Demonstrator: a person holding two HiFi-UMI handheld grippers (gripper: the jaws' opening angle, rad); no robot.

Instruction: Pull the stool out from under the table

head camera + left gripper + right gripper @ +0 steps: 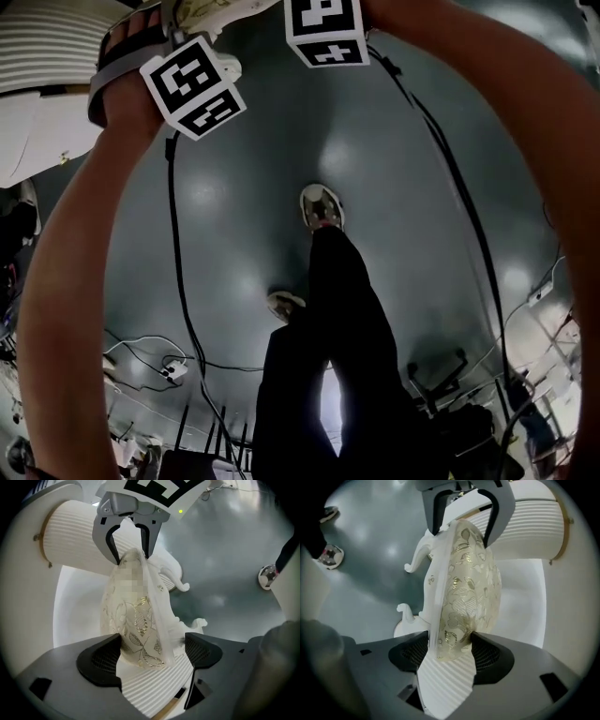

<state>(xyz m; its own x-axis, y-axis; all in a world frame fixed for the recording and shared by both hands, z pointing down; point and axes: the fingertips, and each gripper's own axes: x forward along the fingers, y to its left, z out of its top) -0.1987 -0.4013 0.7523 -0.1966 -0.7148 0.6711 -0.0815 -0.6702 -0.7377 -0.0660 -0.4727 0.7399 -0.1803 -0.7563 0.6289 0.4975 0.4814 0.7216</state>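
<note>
We recorded, nearest, our right gripper (449, 654), its pads clamped on one end of the stool (468, 588), which had a gold-embroidered cushion in a white carved frame. At the stool's opposite end we held our left gripper (149, 654), jaws apart, the seat edge between them and one pad clear of the frame. Just behind the stool stood a white fluted drum (70, 541). Beyond the stool lay grey floor (225, 569) and one shoe (267, 576).
</note>
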